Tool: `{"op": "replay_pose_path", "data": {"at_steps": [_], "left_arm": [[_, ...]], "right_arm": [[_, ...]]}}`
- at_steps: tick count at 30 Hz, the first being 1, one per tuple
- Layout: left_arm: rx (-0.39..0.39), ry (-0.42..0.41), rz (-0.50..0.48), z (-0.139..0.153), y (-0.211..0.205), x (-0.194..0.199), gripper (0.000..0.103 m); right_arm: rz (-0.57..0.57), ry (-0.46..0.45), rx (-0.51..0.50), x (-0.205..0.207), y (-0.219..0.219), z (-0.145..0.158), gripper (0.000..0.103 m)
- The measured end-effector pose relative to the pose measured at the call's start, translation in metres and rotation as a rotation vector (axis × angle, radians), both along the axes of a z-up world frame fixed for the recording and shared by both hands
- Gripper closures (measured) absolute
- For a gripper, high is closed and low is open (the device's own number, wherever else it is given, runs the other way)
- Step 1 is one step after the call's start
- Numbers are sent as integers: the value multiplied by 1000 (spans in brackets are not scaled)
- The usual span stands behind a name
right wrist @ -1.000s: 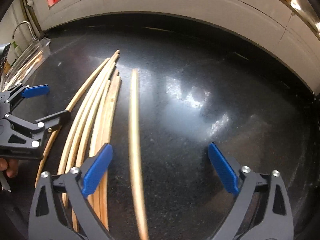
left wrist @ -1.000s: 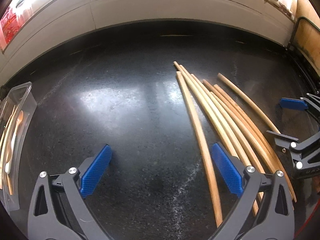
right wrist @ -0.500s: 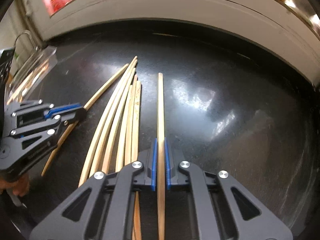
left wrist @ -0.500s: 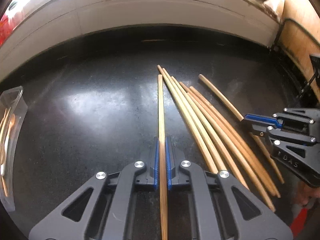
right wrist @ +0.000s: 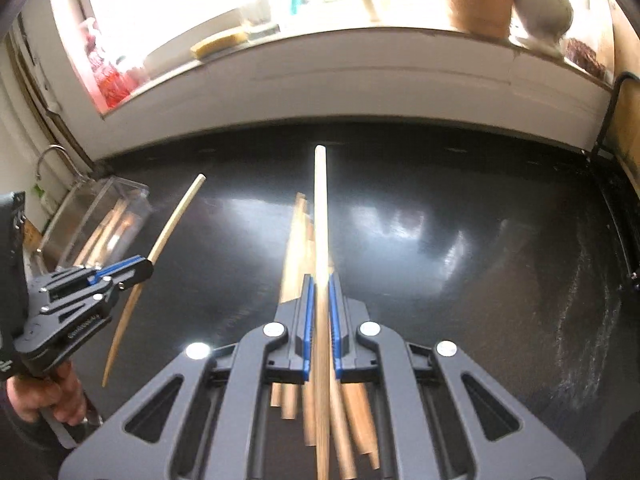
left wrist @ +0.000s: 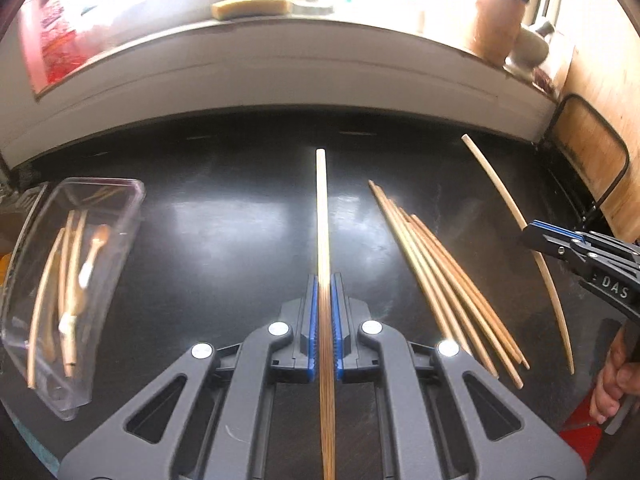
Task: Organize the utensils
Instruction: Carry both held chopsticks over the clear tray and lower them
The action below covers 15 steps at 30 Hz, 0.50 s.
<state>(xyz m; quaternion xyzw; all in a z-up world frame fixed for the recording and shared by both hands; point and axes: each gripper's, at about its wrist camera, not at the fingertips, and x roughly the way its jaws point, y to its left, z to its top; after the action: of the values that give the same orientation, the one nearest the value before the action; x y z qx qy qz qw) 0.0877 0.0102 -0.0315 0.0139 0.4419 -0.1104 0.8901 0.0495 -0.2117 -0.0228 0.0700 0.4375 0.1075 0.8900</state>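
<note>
My left gripper (left wrist: 325,320) is shut on a brown wooden chopstick (left wrist: 322,232) that points straight ahead above the black counter. My right gripper (right wrist: 320,312) is shut on a paler chopstick (right wrist: 320,216), likewise held off the counter. Several more chopsticks (left wrist: 444,284) lie in a loose bundle on the counter between the two, partly hidden under the right gripper in its own view (right wrist: 297,236). Each gripper shows in the other's view, shut on its stick: the right gripper (left wrist: 534,234) and the left gripper (right wrist: 142,270).
A clear plastic container (left wrist: 124,196) with chopsticks and small spoons inside lies at the counter's left end, also seen as the container (right wrist: 134,194). A white ledge (left wrist: 320,80) bounds the back. A wire rack (left wrist: 592,160) stands at the right, a faucet (right wrist: 50,156) at far left.
Both grippers went from open to shut, each on one chopstick. Both then rose from the counter with their sticks, leaving the bundle lying there.
</note>
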Motion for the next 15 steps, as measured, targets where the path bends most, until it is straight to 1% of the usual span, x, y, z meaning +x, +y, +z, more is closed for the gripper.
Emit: {"op": "replay_pose_path", "data": {"at_steps": [2,8,12,15], "left_arm": [[-5,-10,15,8,17,-5,97],[-27,-30,69,27,68,-17,97],[-43,-43,121,37,112,-25,97],[-35,-55,177,42,147,-33,97]], "right_arm": [[20,-8,10,1,15,8,95],[101,-18,59,1,79,25,95],[163,-12,112,11,133,34,95],[214,-7,135,19,175,40,95]]}}
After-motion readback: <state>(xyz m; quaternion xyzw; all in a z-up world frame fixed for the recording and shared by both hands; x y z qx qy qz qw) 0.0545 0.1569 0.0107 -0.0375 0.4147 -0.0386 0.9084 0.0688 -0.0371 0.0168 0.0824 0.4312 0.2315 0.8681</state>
